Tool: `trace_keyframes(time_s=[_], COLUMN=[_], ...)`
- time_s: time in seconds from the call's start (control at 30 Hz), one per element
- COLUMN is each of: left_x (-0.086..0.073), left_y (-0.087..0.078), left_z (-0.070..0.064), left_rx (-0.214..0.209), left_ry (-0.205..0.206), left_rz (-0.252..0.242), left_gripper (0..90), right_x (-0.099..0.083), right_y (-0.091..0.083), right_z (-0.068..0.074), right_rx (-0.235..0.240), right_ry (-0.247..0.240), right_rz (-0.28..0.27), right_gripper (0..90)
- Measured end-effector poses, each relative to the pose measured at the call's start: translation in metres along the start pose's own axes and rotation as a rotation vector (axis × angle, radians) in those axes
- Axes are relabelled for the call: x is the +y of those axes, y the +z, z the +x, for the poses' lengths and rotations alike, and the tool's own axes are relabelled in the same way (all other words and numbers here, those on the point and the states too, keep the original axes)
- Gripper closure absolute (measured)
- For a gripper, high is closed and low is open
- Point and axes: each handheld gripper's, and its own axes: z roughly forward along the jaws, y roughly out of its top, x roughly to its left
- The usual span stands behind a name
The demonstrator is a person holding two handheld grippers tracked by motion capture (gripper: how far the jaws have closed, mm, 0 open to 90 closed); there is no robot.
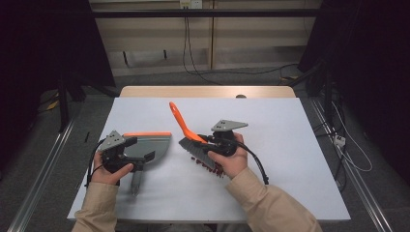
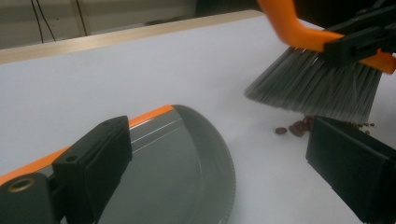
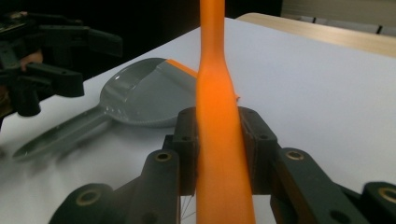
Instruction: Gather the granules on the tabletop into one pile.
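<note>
High view: orange-handled brush (image 1: pixel 191 137), grey bristles over red beans (image 1: pixel 211 167).

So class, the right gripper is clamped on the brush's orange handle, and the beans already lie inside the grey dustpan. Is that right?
Not quite. The right gripper is indeed clamped on the brush handle, but the beans are not in the dustpan: they lie on the white table under the bristles, apart from the pan's rim. The left gripper view shows this.

high: above, forward-down, far | claw views: low, close | shared: dustpan (image 1: pixel 147 146), brush (image 1: pixel 191 137)
</note>
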Motion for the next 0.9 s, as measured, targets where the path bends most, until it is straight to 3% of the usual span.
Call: trace_keyframes(time_s=[0.1, 0.3, 0.43, 0.57, 0.9], left_x=[0.000, 0.000, 0.000, 0.000, 0.000], left_y=[-0.001, -0.001, -0.001, -0.001, 0.000], left_z=[0.000, 0.001, 0.000, 0.000, -0.002], left_rx=[0.000, 0.000, 0.001, 0.002, 0.005], left_ry=[0.007, 0.009, 0.009, 0.008, 0.014], left_rz=[0.001, 0.002, 0.001, 0.001, 0.006], left_gripper=[7.0, 7.0, 7.0, 7.0, 7.0], right_x=[-0.005, -0.012, -0.018, -0.019, -0.027], right_y=[0.012, 0.033, 0.043, 0.037, 0.013], right_z=[0.007, 0.012, 0.010, -0.001, -0.017], right_rx=[-0.004, -0.013, -0.070, -0.110, -0.151], right_ry=[0.067, 0.147, 0.151, 0.177, 0.220], right_rz=[-0.018, -0.013, 0.030, 0.063, 0.063], right_gripper=[71.4, 71.4, 71.3, 71.2, 71.1])
